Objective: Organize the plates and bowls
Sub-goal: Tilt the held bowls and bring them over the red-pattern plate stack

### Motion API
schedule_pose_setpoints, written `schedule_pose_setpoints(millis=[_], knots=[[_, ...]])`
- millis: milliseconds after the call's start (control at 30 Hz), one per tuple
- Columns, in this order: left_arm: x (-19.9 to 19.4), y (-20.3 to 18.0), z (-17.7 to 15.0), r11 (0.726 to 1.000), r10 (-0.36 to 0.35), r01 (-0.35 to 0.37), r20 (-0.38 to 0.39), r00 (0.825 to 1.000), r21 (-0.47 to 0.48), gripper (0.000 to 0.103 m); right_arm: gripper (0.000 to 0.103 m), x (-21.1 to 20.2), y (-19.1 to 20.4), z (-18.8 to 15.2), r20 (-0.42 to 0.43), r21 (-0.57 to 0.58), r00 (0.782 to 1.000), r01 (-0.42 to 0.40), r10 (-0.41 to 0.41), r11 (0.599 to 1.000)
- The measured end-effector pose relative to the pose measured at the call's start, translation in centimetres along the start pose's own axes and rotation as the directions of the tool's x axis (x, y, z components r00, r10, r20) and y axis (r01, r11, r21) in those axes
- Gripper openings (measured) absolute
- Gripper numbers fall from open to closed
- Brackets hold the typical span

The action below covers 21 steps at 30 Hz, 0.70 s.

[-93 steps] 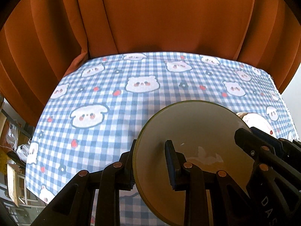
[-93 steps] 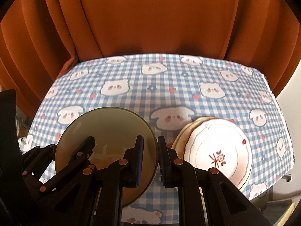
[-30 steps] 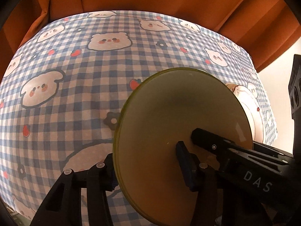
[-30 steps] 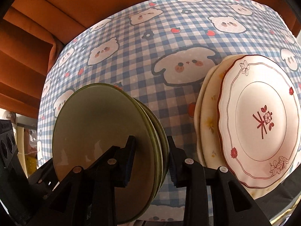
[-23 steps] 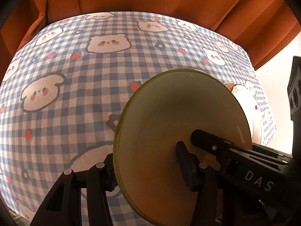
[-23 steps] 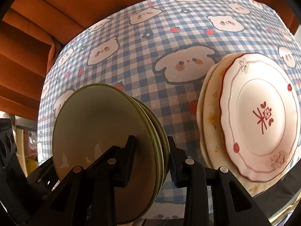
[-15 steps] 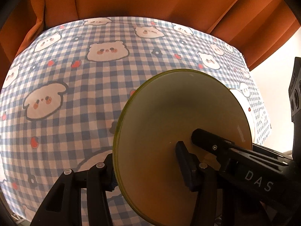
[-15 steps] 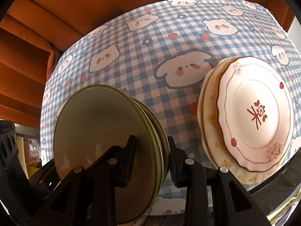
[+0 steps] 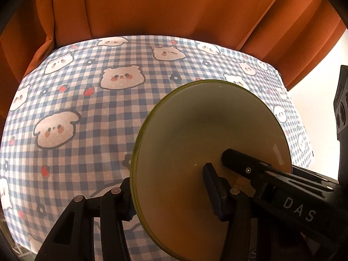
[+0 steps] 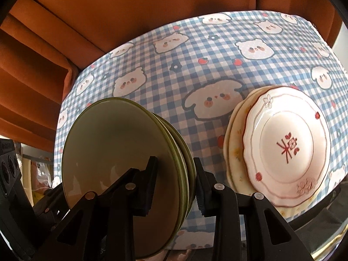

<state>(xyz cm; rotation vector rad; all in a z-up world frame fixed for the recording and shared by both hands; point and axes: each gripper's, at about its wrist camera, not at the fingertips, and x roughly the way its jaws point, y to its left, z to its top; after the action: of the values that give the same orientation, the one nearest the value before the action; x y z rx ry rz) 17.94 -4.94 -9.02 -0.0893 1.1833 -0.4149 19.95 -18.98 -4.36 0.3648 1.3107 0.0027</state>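
A stack of green plates (image 9: 208, 143) hangs in the air above the checked tablecloth (image 9: 87, 113). My left gripper (image 9: 170, 193) is shut on its near rim, one finger under the stack and one on the top plate. My right gripper (image 10: 175, 182) is shut on the same green plates (image 10: 121, 152), where several rims show edge-on between its pads. The right gripper's black arm (image 9: 271, 180) lies across the top plate in the left wrist view. A white plate with a red flower mark (image 10: 287, 143) tops a pile of cream plates (image 10: 233, 150) on the table at the right.
An orange curtain (image 9: 174, 6) hangs close behind the table's far edge. The blue-and-white cloth with bear prints (image 10: 195, 65) is bare at the left and the middle. The cream pile sits near the table's right front corner.
Both grippers have risen together with the green stack, and the table now looks farther below. About three seconds ago the green plates sat lower, near the cloth.
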Motion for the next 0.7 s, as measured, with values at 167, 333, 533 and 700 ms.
schedule_pose_setpoints(millis=[167, 333, 533, 700], knots=[[0.2, -1.9, -0.4, 1.0, 0.019, -0.019, -0.004, 1.0, -0.024, 0.052, 0.036, -0.7, -1.8, 0.0, -0.015, -0.022, 1.0, -0.023, 0.022, 0.999], [0.5, -4.5, -0.7, 0.999, 0.026, -0.026, -0.001, 1.0, -0.034, 0.052, 0.036, -1.5, -4.0, 0.1, -0.019, -0.035, 0.999, -0.029, 0.028, 0.999], [0.9, -7.2, -0.8, 0.999, 0.027, -0.027, 0.011, 1.0, -0.041, 0.052, 0.036, -2.8, -6.7, 0.3, -0.013, -0.045, 0.999, -0.035, 0.034, 0.998], [1.5, -9.1, -0.8, 0.999, 0.026, -0.025, 0.012, 1.0, -0.042, 0.052, 0.036, -3.6, -8.7, 0.5, -0.009, -0.043, 0.999, -0.034, 0.034, 0.999]])
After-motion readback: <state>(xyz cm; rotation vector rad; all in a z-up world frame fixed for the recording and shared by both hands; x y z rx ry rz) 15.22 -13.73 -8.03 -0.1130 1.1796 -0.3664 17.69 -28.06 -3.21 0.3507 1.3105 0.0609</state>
